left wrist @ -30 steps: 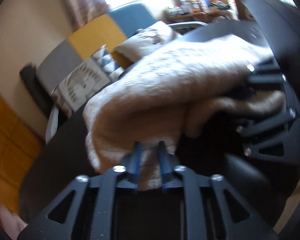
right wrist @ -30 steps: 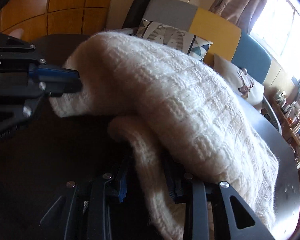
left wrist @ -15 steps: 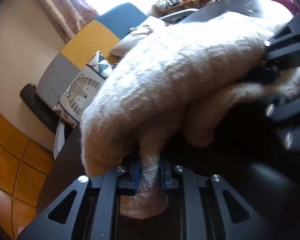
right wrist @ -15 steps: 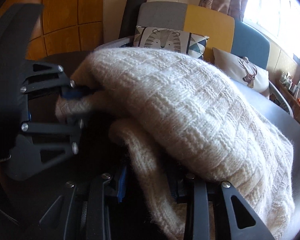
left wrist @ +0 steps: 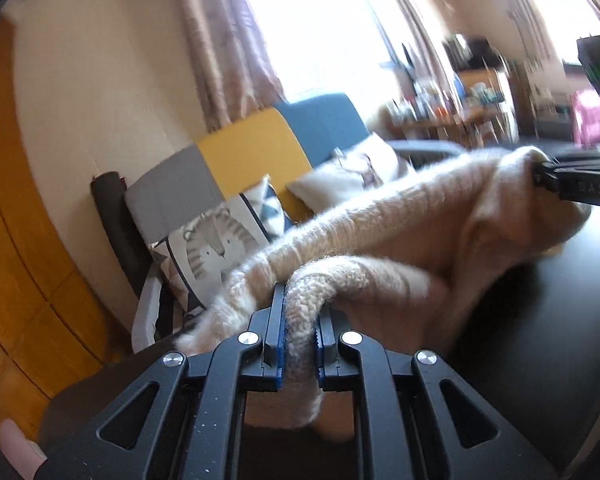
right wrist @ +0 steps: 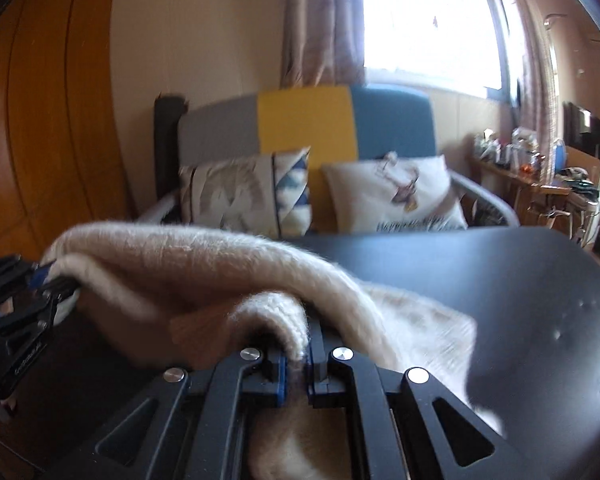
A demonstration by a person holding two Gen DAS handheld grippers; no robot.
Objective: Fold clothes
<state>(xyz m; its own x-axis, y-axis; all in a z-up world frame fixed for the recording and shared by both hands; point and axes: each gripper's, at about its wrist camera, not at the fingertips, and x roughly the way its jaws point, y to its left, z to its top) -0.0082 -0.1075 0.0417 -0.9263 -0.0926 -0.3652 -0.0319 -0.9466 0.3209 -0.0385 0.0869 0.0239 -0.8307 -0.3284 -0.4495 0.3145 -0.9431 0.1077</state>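
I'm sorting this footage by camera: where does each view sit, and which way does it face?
Left wrist view: sits on the left gripper, looking along its fingers across the dark table towards the sofa and window; its fingers pinch the cream sweater, and the right gripper shows at the right edge.
Right wrist view: sits on the right gripper, facing the sofa squarely; its fingers pinch the sweater, and the left gripper shows at the left edge.
Shared: sweater, table, sofa, cushions, window, each other's gripper.

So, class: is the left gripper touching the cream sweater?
Touching: the left wrist view shows the left gripper with its blue pads pinching a fold of the cream sweater.
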